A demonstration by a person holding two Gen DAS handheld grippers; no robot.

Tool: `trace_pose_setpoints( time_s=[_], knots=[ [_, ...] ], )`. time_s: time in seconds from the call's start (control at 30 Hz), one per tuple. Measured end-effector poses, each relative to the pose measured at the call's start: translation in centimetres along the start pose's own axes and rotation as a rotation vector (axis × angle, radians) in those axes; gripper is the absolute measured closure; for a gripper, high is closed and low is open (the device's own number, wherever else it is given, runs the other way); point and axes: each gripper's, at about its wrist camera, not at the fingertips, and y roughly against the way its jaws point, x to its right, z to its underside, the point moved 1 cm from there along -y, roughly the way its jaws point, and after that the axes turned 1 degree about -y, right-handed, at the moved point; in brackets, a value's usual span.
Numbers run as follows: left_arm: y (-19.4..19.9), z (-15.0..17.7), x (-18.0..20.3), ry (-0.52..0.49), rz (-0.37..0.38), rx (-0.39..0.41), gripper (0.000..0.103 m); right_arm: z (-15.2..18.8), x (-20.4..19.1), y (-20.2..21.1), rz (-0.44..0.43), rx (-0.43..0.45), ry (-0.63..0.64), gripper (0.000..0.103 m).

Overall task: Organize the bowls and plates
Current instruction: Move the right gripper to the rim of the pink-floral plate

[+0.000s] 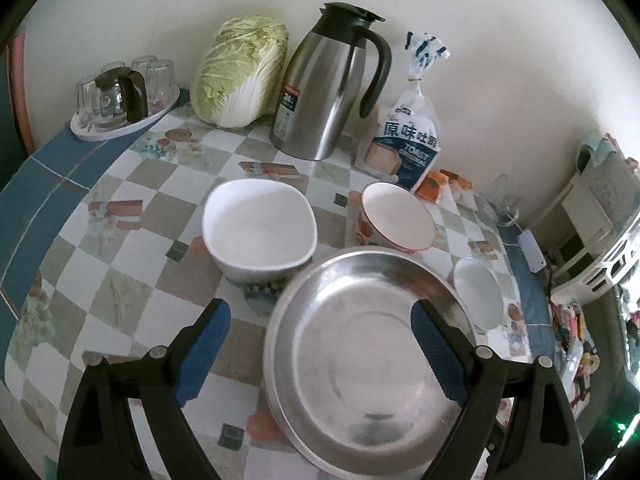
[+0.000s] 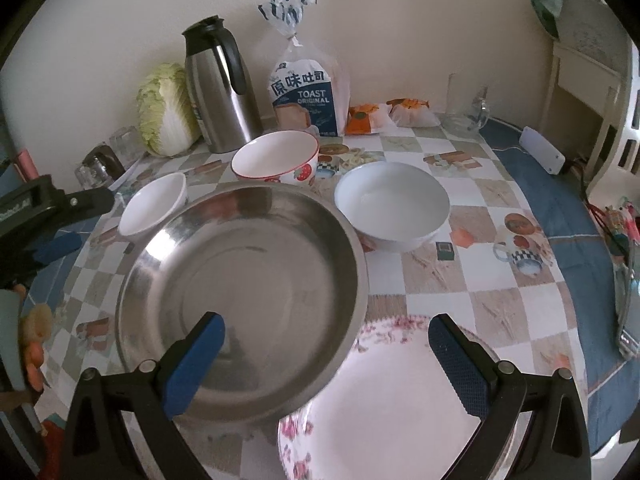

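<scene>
Your left gripper (image 1: 320,344) and right gripper (image 2: 326,354) both have jaws wide, holding nothing. The steel plate (image 2: 244,284) overlaps the floral plate (image 2: 392,404) on the worktop (image 2: 460,280); a careless lift may drag both.
</scene>
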Motion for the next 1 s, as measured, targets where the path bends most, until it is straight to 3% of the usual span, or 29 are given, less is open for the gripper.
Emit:
trace_pose_setpoints(
  time_s=[0.43,0.57,0.83,1.0],
  knots=[
    [2.4,4.6,4.5,-0.168,0.027,-0.003,0.011,2.0,3.1,3.1,-0.003,0.010,-0.104,0.000],
    [2.5,5.5,6.0,-0.219,0.004,-0.010,0.011,2.2,4.3,3.6,0.003,0.012,-0.132,0.000],
    [2.2,7.3,8.2,-0.261,-0.067,-0.043,0.011,2.6,6.6,3.5,0.030,-0.017,-0.172,0.000],
    [2.2,8.5,9.5,-0.265,-0.038,-0.071,0.011,3.0,8.2,3.5,0.030,-0.028,-0.209,0.000]
  ],
)
